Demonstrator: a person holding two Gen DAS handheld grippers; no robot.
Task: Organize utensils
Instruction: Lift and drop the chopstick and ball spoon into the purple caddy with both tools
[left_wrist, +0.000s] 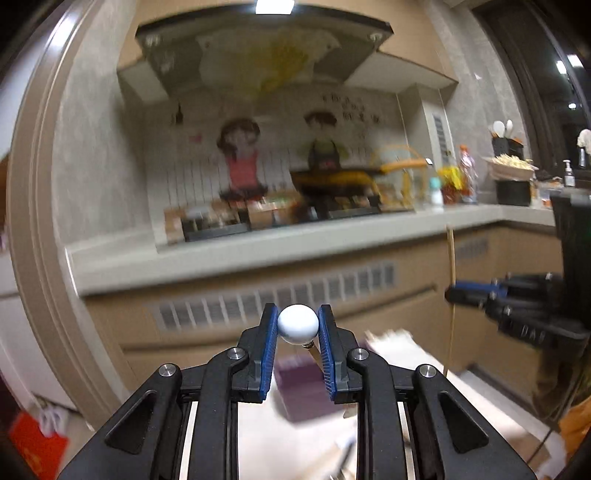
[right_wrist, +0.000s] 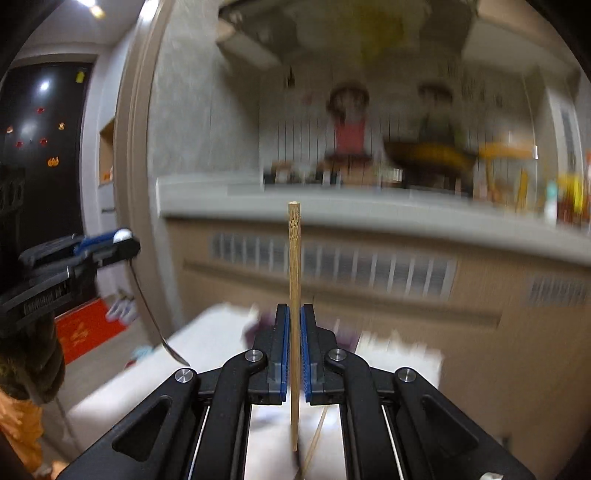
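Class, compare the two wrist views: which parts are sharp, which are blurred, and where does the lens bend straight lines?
Left wrist view: left gripper and its white ball-ended utensil sharp, kitchen smeared, door frame bowed. Right wrist view: right gripper and chopstick crisp, counter heavily blurred.

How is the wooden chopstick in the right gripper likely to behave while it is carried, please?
The wooden chopstick looks thin and straight, so probably stiff and light. The right gripper clamps it partway along, upright, so it may pivot. Its rounded shaft could roll once laid down.
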